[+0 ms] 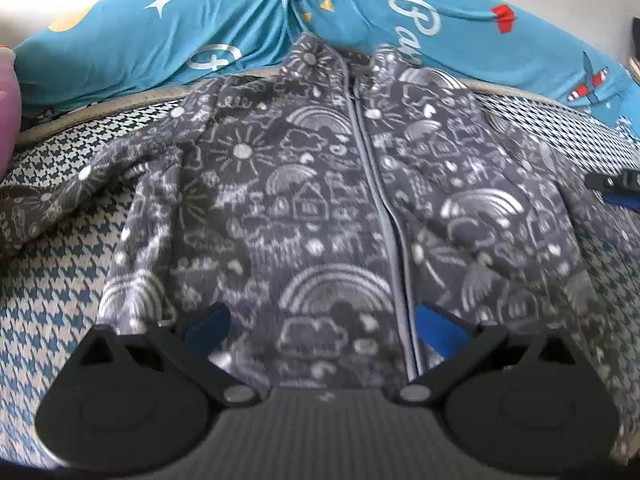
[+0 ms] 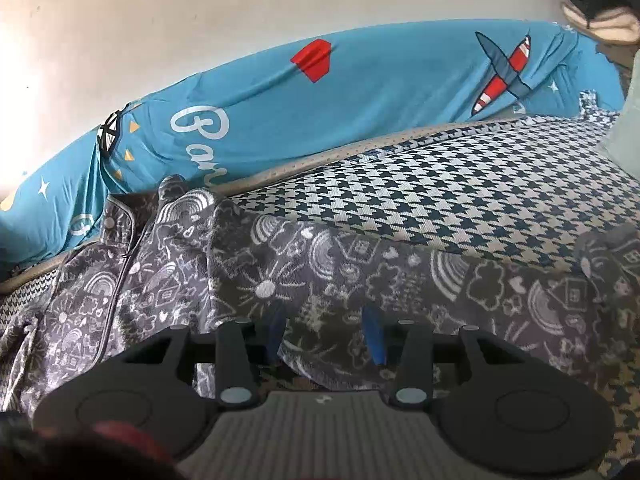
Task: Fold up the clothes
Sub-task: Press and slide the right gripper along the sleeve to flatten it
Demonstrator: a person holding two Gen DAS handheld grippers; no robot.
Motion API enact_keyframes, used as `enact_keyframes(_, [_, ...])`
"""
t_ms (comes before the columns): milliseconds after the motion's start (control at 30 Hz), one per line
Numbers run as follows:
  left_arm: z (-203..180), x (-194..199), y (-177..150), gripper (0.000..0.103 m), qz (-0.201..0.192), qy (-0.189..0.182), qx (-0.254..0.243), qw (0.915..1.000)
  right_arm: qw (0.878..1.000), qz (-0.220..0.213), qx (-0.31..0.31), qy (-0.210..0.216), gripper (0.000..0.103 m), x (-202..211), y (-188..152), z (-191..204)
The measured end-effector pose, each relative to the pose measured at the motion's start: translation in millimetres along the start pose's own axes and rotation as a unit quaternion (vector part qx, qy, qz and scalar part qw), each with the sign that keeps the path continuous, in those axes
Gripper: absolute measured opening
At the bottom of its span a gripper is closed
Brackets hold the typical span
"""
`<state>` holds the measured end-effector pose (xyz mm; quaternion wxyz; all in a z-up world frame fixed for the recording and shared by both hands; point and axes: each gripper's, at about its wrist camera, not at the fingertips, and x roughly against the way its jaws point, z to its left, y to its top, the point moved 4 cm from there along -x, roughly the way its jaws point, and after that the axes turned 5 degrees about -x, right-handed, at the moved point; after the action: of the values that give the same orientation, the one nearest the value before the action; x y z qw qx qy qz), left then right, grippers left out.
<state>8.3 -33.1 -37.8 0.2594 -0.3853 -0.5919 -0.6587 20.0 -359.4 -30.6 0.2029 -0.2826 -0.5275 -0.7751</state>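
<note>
Where left wrist view looks down: grey zip-up fleece jacket (image 1: pixel 320 208) spread front-up on houndstooth bed cover (image 1: pixel 52 288), collar toward blue printed pillow (image 1: pixel 160 36). Left gripper (image 1: pixel 324 326) spread wide over hem, gripping nothing. Right wrist view: right gripper (image 2: pixel 326 334) over jacket sleeve (image 2: pixel 440 280), blue fingers (image 2: pixel 374 334) narrowed, seemingly pinching a fold; contact blurred.

White script lettering on blue bedding (image 2: pixel 360 92), far side: "Bar" legible, remainder hidden behind grey jacket (image 2: pixel 280 280). Separate white letter-like mark further left (image 1: pixel 214 56), unreadable.
</note>
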Motion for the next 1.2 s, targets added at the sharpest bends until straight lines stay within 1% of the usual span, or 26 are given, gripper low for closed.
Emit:
enact_keyframes(133, [12, -4, 19, 0.103, -0.01, 0.017, 0.023, 0.9995, 1.0, -0.002, 0.004, -0.006, 0.043, -10, 3, -2])
enact_keyframes(333, [36, -15, 41, 0.103, -0.017, 0.037, 0.06, 0.9974, 1.0, -0.013, 0.007, -0.017, 0.054, -26, 12, -8])
enact_keyframes(400, [40, -17, 43, 0.103, -0.012, 0.03, 0.077, 0.9965, 1.0, -0.016, 0.007, -0.018, 0.055, -32, 16, -10])
enact_keyframes(467, [41, -18, 44, 0.103, -0.006, 0.012, 0.086, 0.9962, 1.0, -0.018, 0.008, -0.02, 0.057, -39, 21, -12])
enact_keyframes(500, [40, -18, 44, 0.103, -0.006, 0.009, 0.085, 0.9963, 1.0, -0.019, 0.007, -0.02, 0.057, -42, 22, -13])
enact_keyframes(700, [37, -16, 47, 0.103, -0.011, 0.002, 0.077, 0.997, 1.0, -0.024, 0.001, -0.019, 0.064, -62, 32, -16])
enact_keyframes(800, [38, -15, 47, 0.103, -0.011, 0.003, 0.076, 0.9971, 1.0, -0.015, -0.004, -0.014, 0.066, -72, 33, -17])
enact_keyframes(967, [44, -16, 47, 0.103, -0.006, 0.004, 0.082, 0.9966, 1.0, -0.009, 0.014, -0.016, 0.072, -82, 29, -10])
enact_keyframes(1000, [45, -17, 46, 0.103, -0.005, 0.005, 0.083, 0.9965, 1.0, -0.008, 0.019, -0.017, 0.072, -83, 29, -9])
enact_keyframes(1033, [46, -18, 46, 0.103, -0.004, 0.006, 0.085, 0.9964, 1.0, -0.007, 0.024, -0.018, 0.069, -84, 28, -7])
enact_keyframes(1133, [48, -19, 45, 0.103, -0.001, 0.008, 0.089, 0.996, 0.998, -0.01, 0.044, -0.034, 0.053, -86, 26, -3])
enact_keyframes(1167, [47, -19, 45, 0.103, 0.001, 0.008, 0.09, 0.9959, 0.998, -0.01, 0.048, -0.032, 0.046, -86, 26, -2])
enact_keyframes(1200, [47, -20, 45, 0.103, 0.001, 0.009, 0.091, 0.9958, 0.998, -0.01, 0.05, -0.029, 0.042, -85, 25, -1])
